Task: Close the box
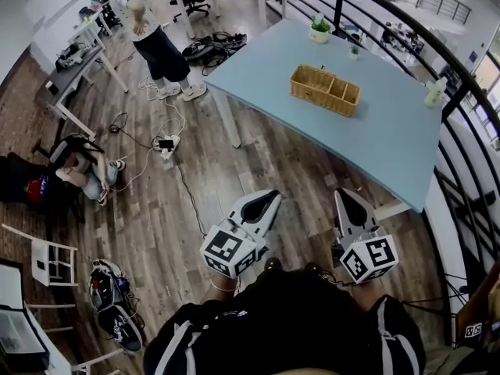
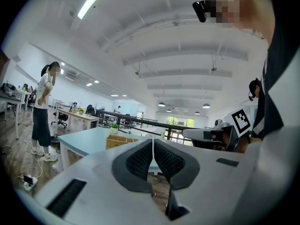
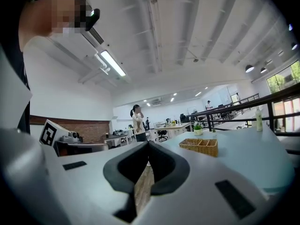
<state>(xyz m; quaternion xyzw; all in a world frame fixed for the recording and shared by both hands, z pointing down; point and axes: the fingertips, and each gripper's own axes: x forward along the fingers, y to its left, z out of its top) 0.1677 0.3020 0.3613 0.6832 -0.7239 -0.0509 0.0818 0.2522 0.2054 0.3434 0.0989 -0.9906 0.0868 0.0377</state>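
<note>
A wicker box (image 1: pixel 325 89) with open compartments stands on the light blue table (image 1: pixel 391 147), well ahead of both grippers. It also shows in the left gripper view as the wicker box (image 2: pixel 119 142) and in the right gripper view as the wicker box (image 3: pixel 199 146). My left gripper (image 1: pixel 269 198) and right gripper (image 1: pixel 342 194) hang side by side close to the person's body, above the wooden floor and short of the table's near edge. Both are shut with nothing between the pads, as the left gripper (image 2: pixel 153 142) and right gripper (image 3: pixel 147 144) show. No lid is visible.
A potted plant (image 1: pixel 319 30) and a bottle (image 1: pixel 434 92) stand on the table's far side. A black railing (image 1: pixel 461 76) curves behind it. One person stands (image 1: pixel 152 41) at the far left; another sits on the floor (image 1: pixel 82 170). Cables and a power strip (image 1: pixel 166 144) lie on the floor.
</note>
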